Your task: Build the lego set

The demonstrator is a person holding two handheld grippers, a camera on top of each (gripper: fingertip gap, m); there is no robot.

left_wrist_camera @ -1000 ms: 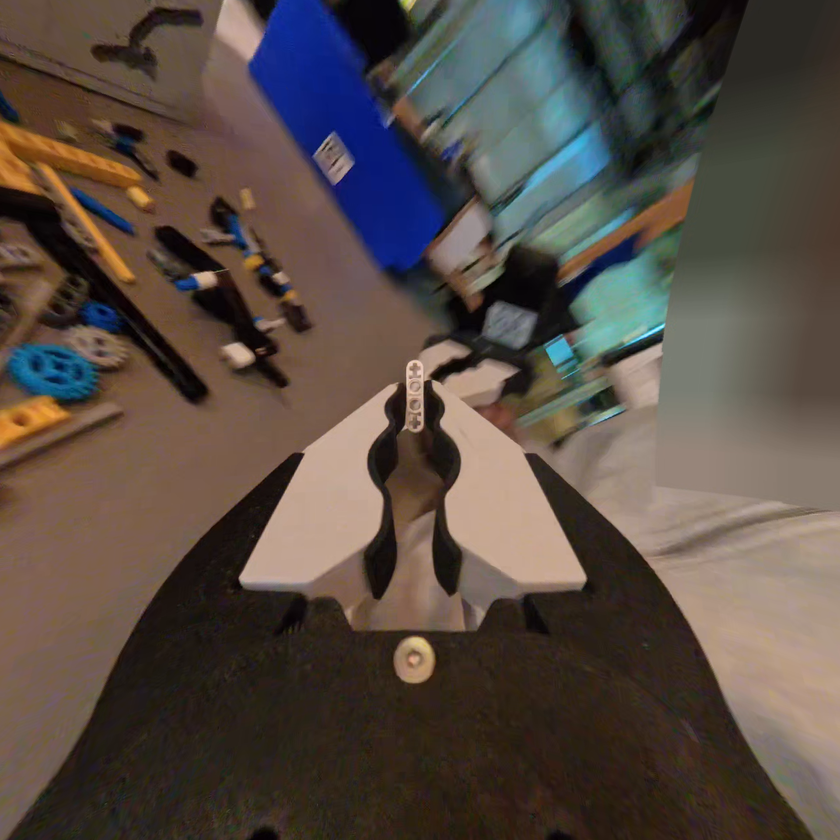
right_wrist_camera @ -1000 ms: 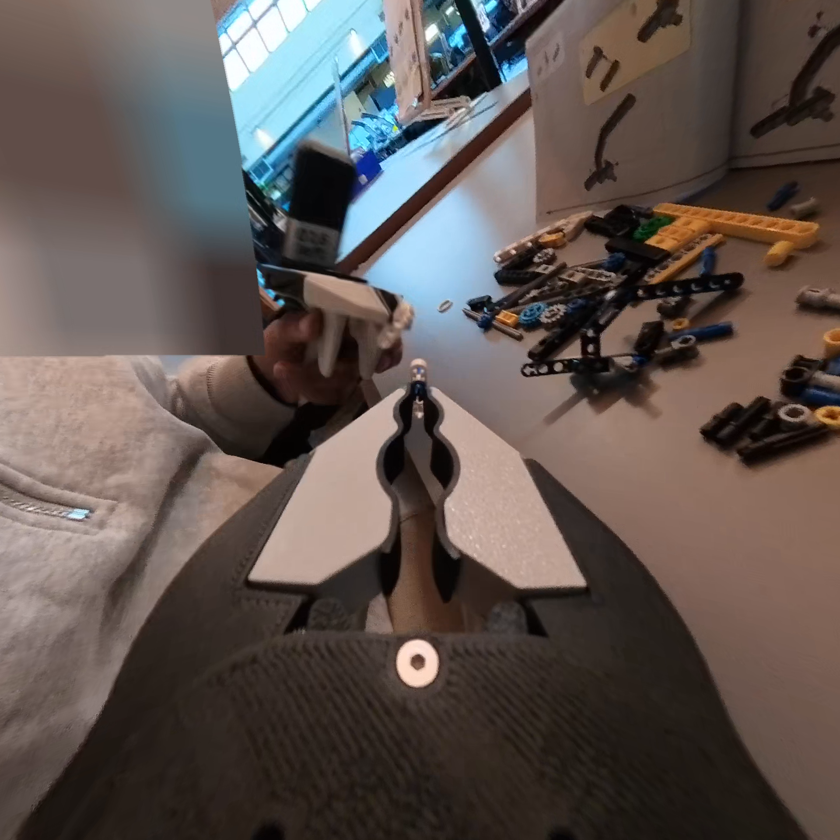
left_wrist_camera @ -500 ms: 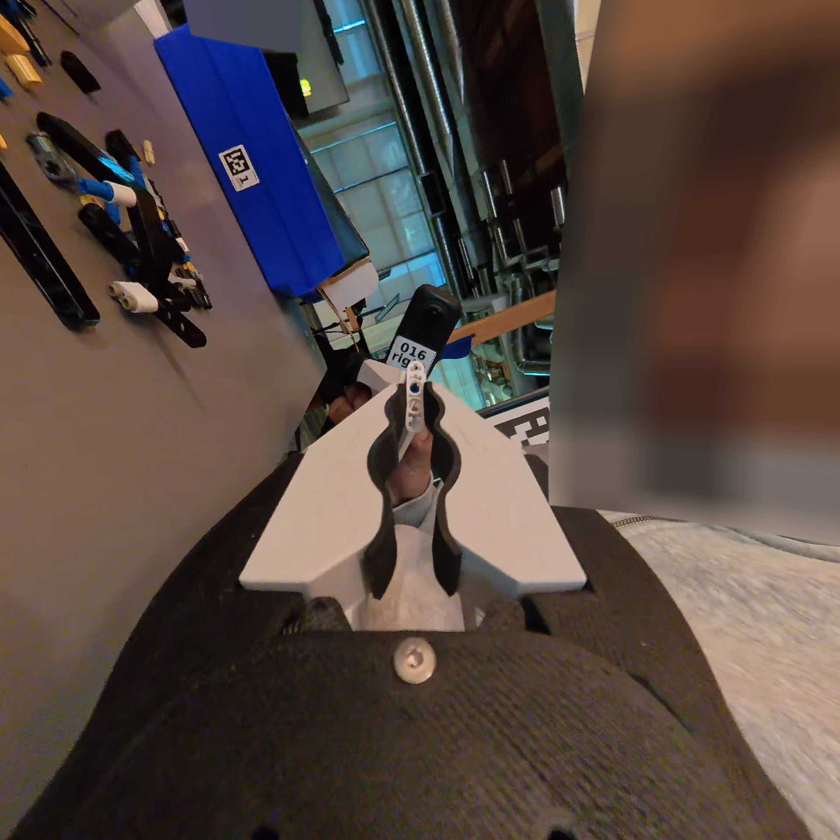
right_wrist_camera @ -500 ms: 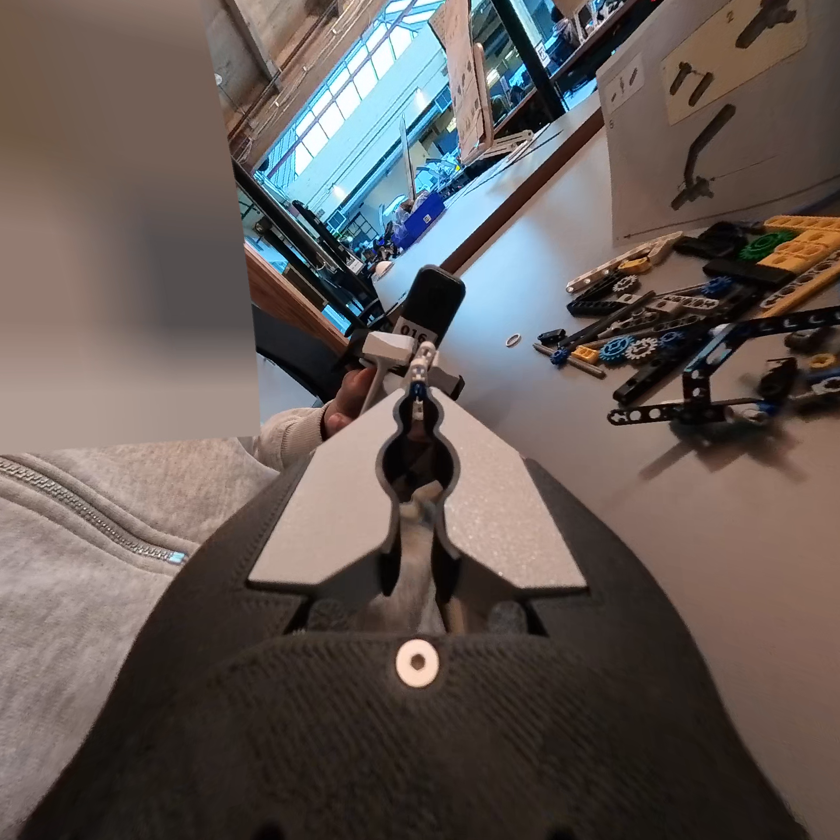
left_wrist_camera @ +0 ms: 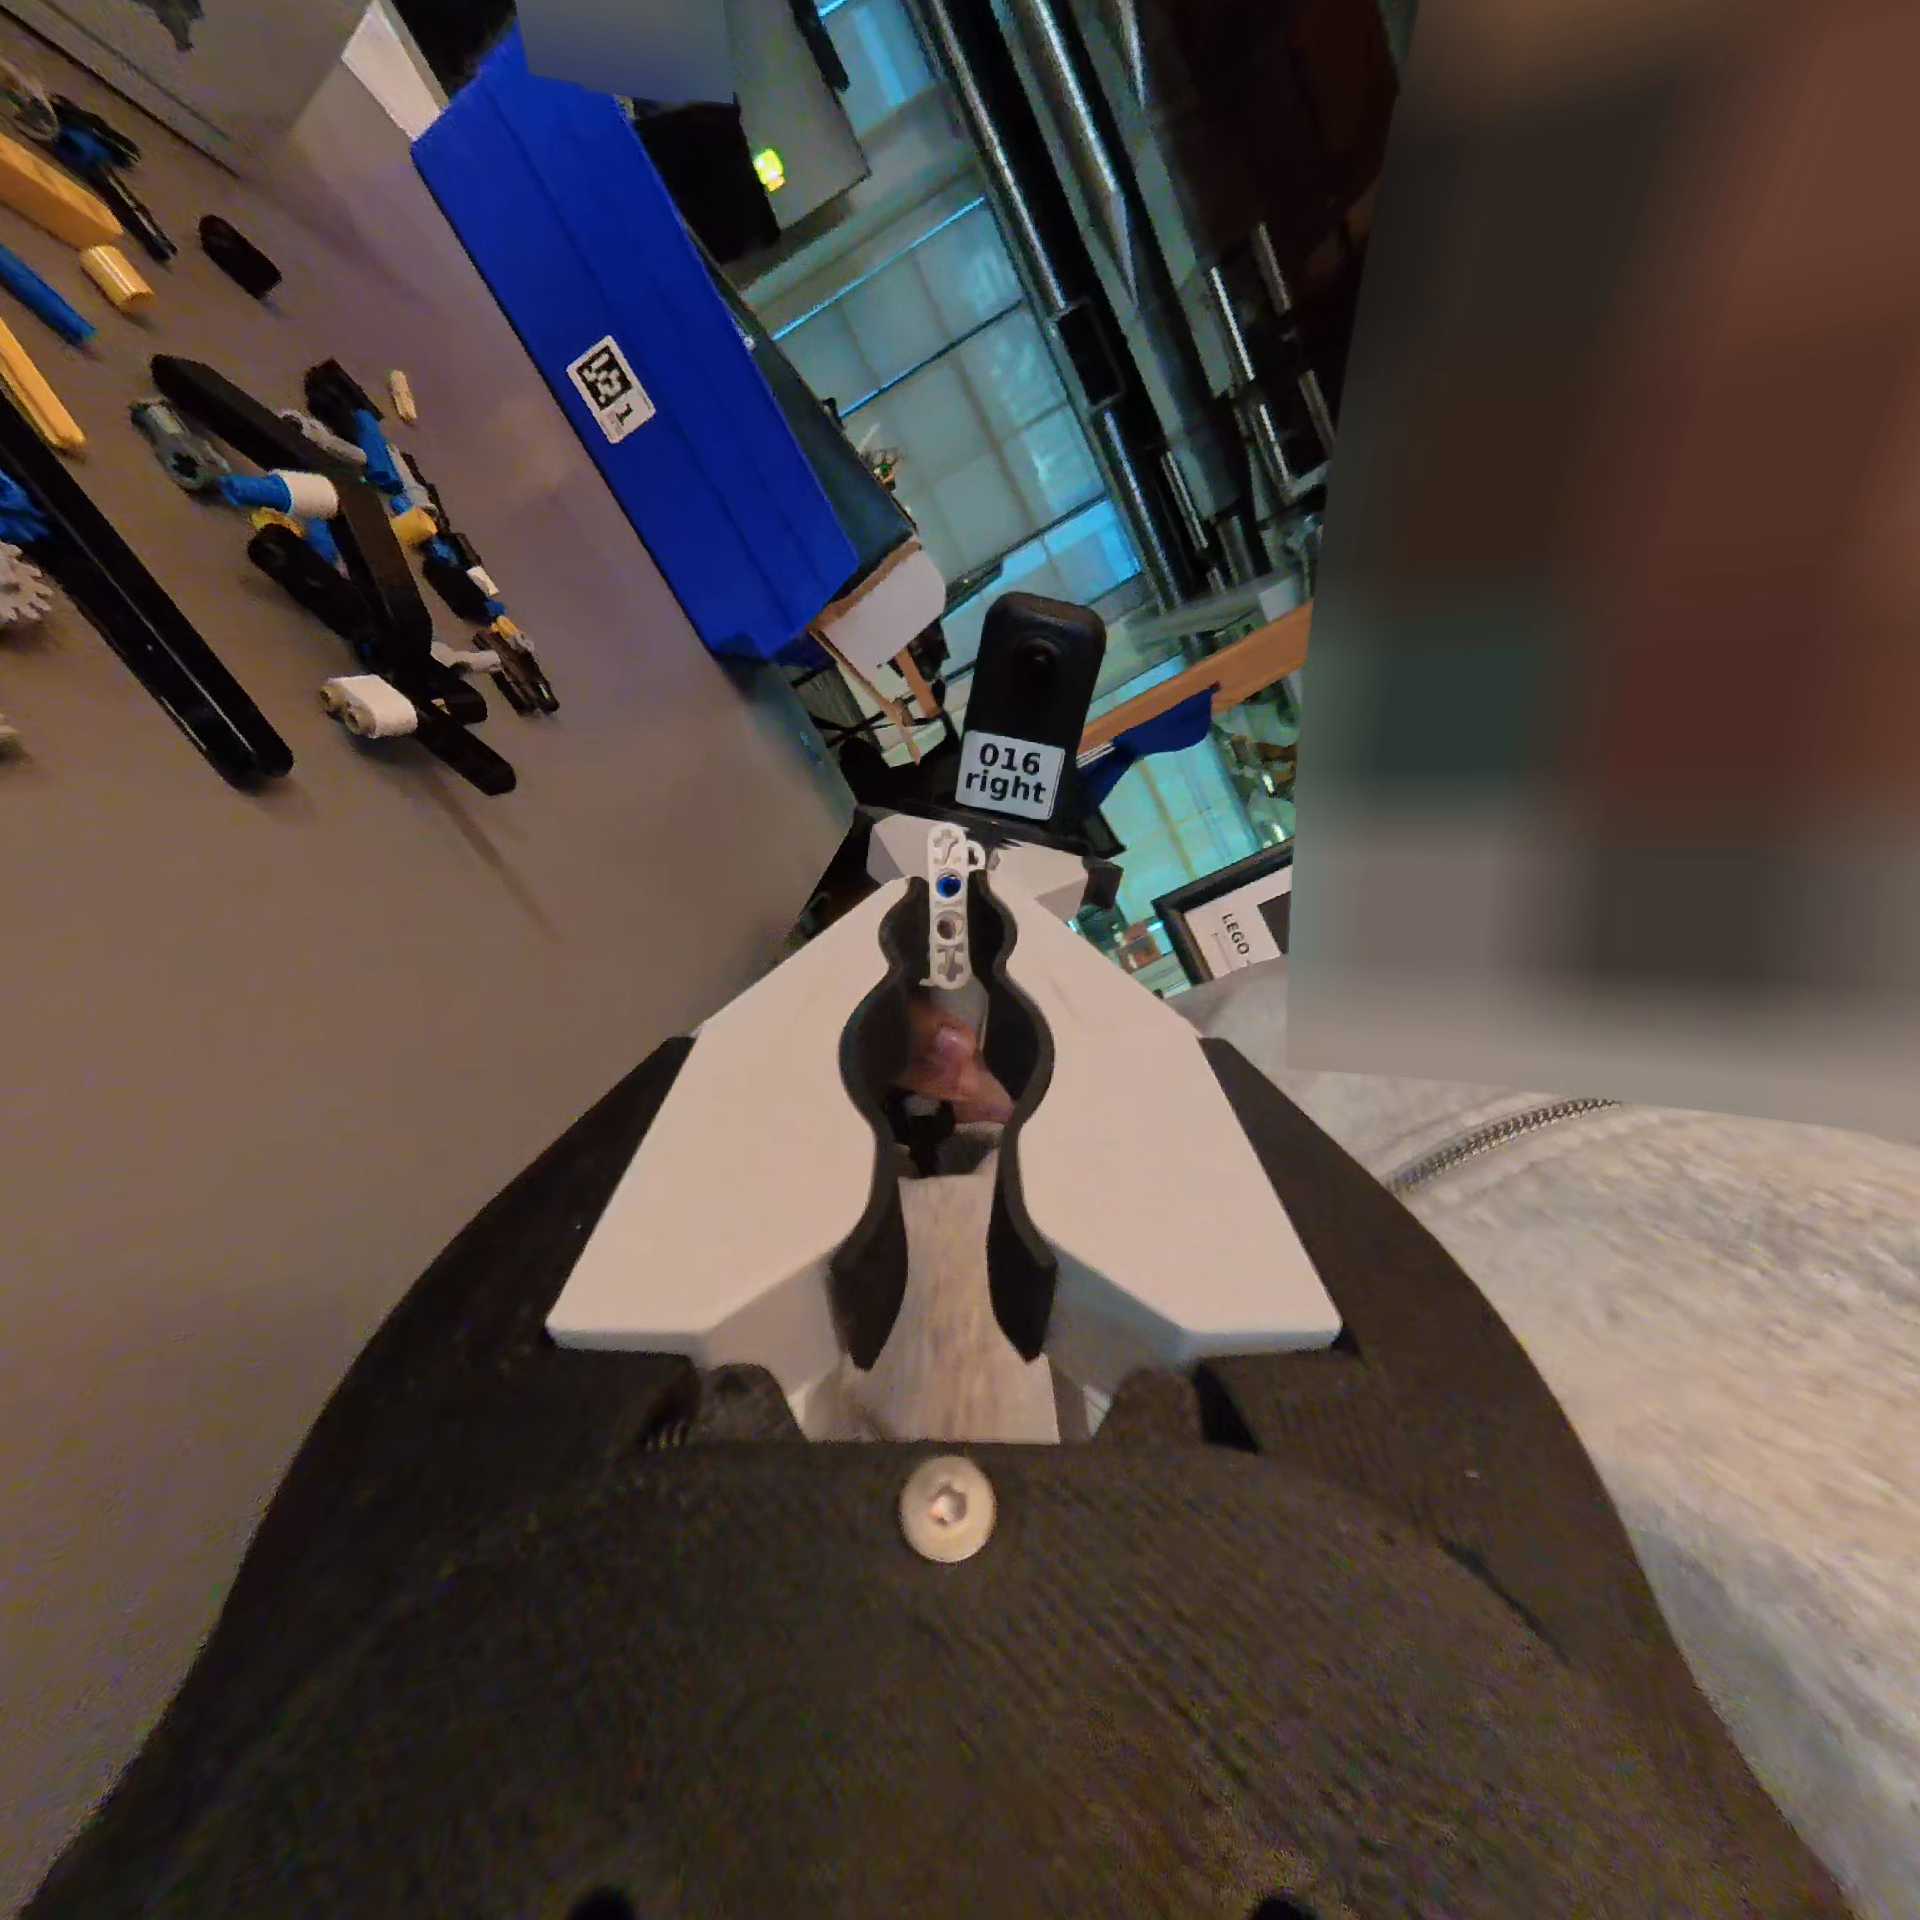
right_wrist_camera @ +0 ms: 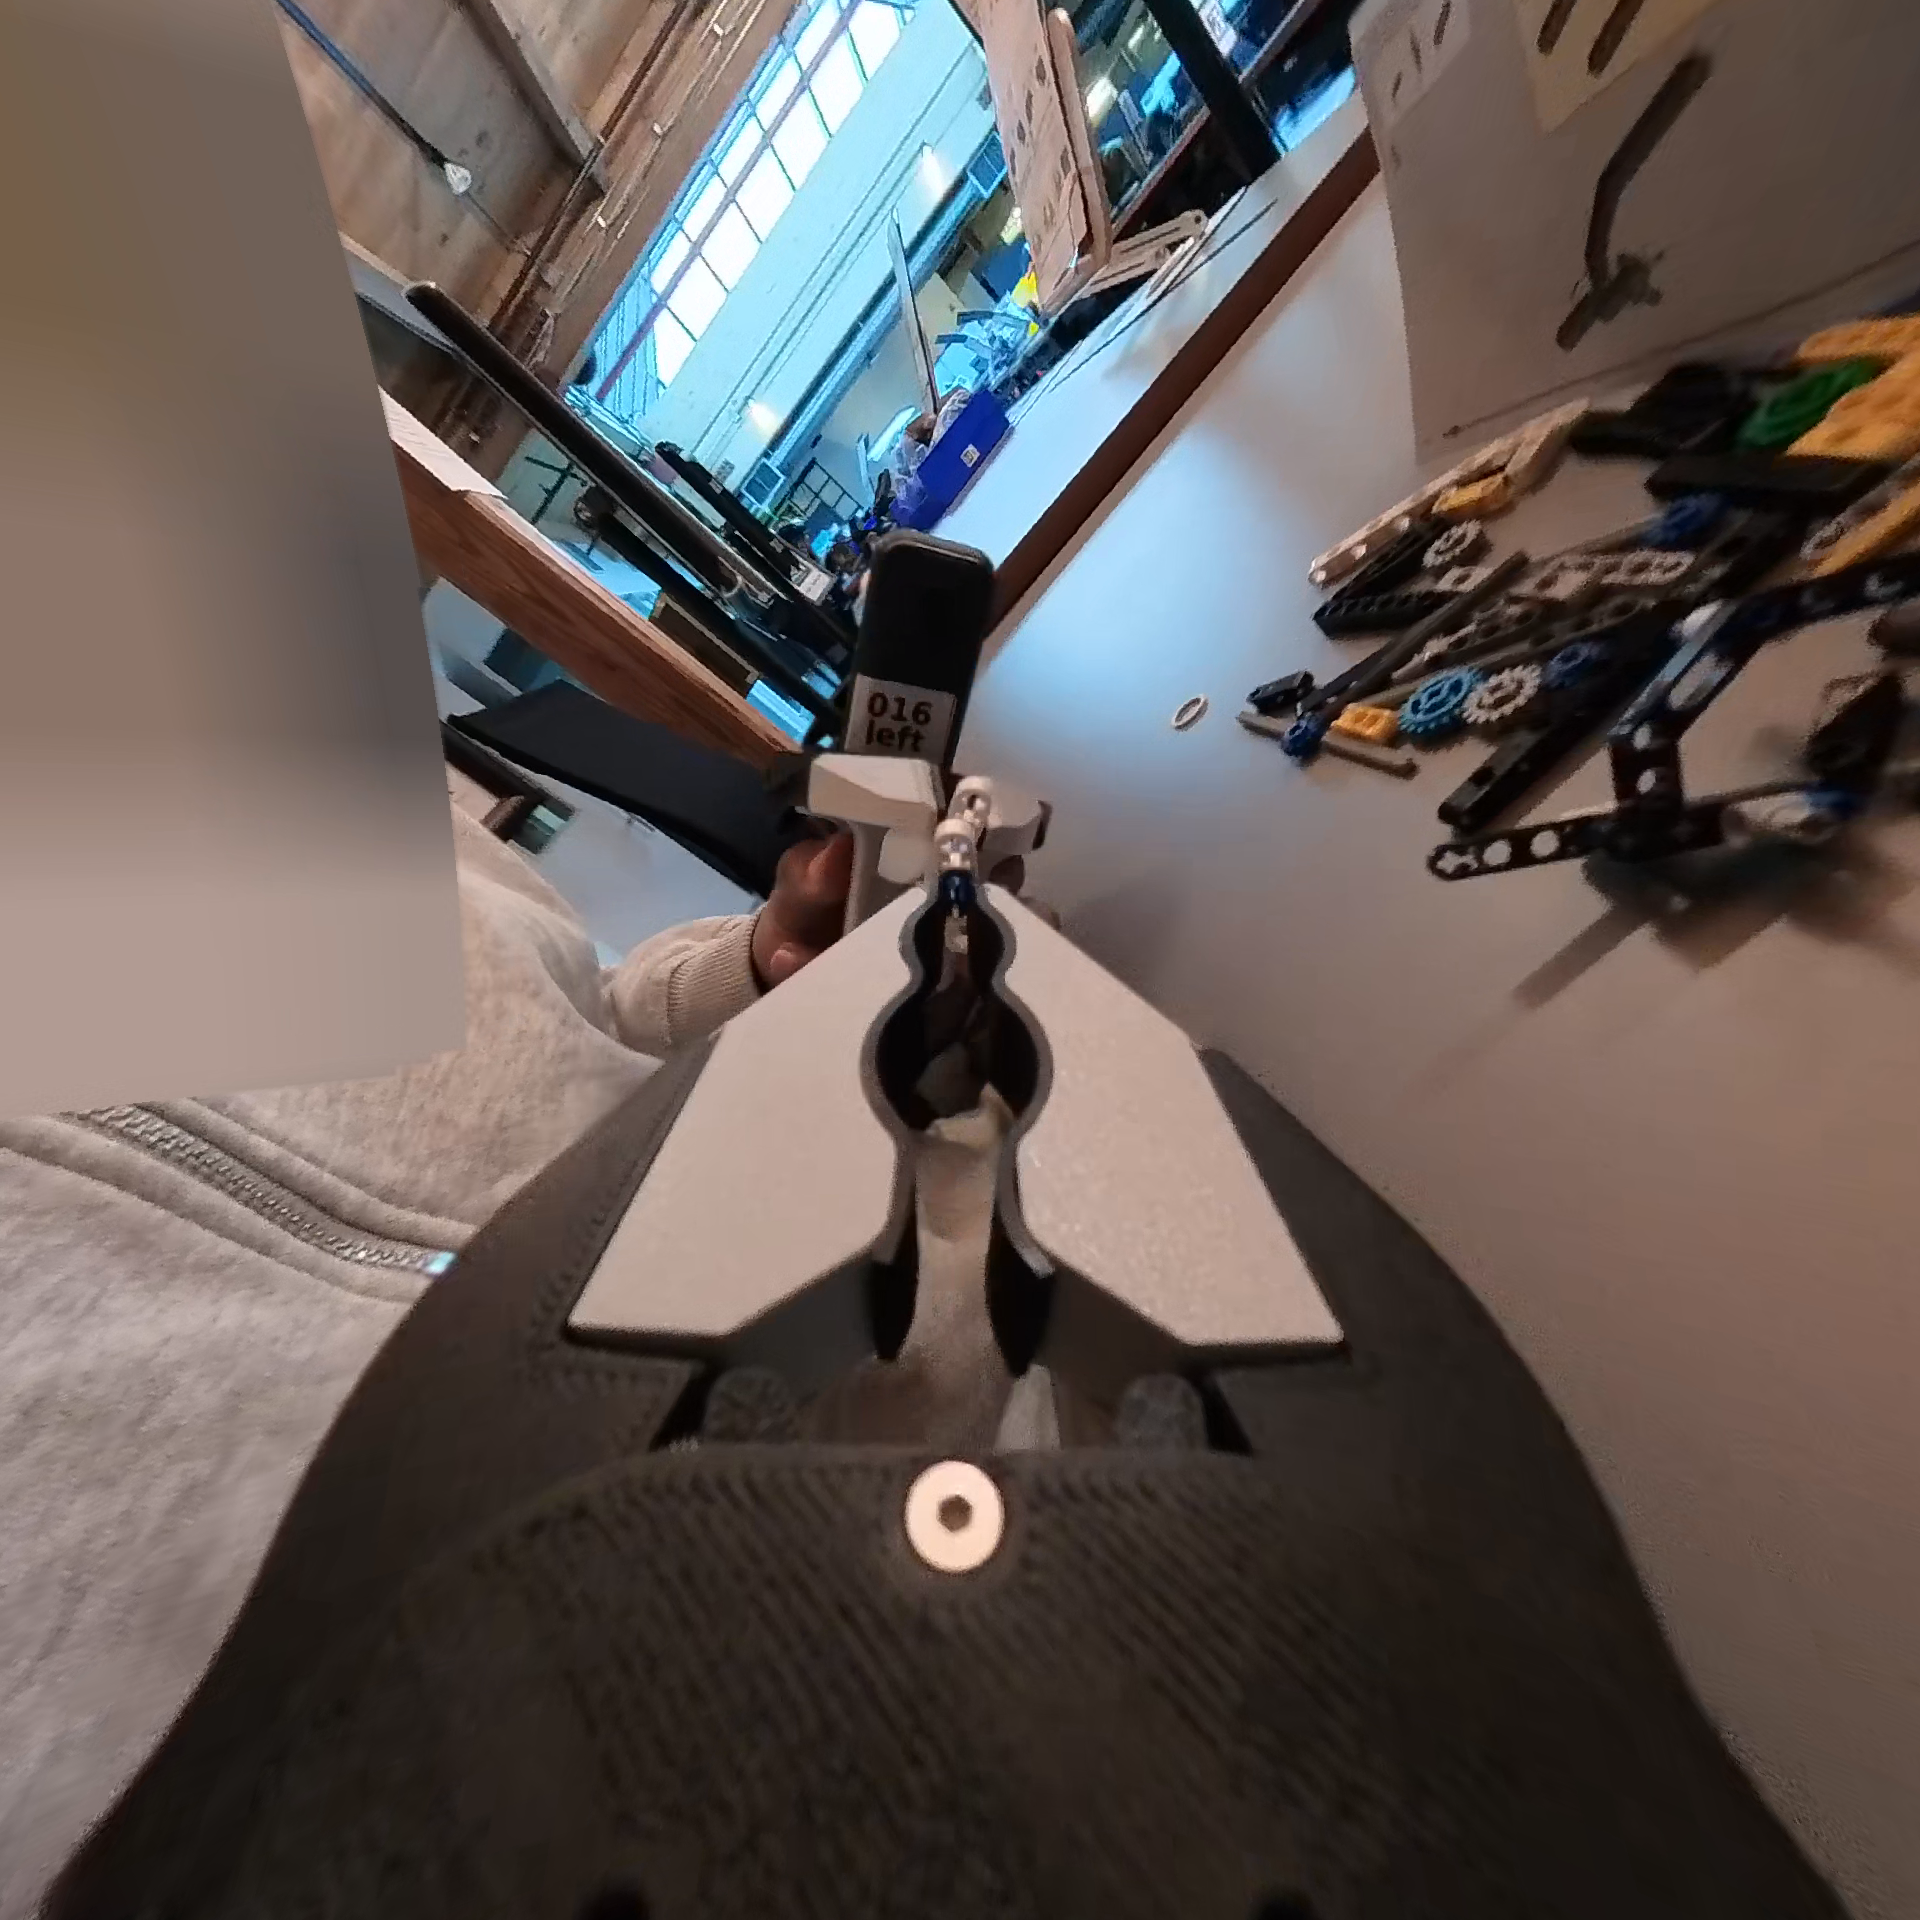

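My left gripper point(left_wrist_camera: 948, 914) is shut on a small white Lego beam point(left_wrist_camera: 948, 920) with several holes, held upright in the air. A blue pin point(left_wrist_camera: 945, 886) sits in one of its holes. My right gripper point(right_wrist_camera: 954, 906) is shut on that blue pin point(right_wrist_camera: 953, 891), with the white beam point(right_wrist_camera: 961, 826) at its tip. The two grippers face each other tip to tip, raised above the grey table. Each view shows the other gripper just behind the held piece: the right one point(left_wrist_camera: 1023, 717), the left one point(right_wrist_camera: 914, 727).
Loose Lego parts lie on the table: black beams, blue and white pins point(left_wrist_camera: 343, 582) in the left wrist view; black beams, gears and yellow parts point(right_wrist_camera: 1621, 665) in the right wrist view. A blue bin point(left_wrist_camera: 644, 343) stands at the table's end. An instruction sheet point(right_wrist_camera: 1621, 187) stands behind the parts.
Both grippers have tilted up and closed in on each other. The blue pin in the right gripper now sits in a hole of the white beam held by the left gripper.
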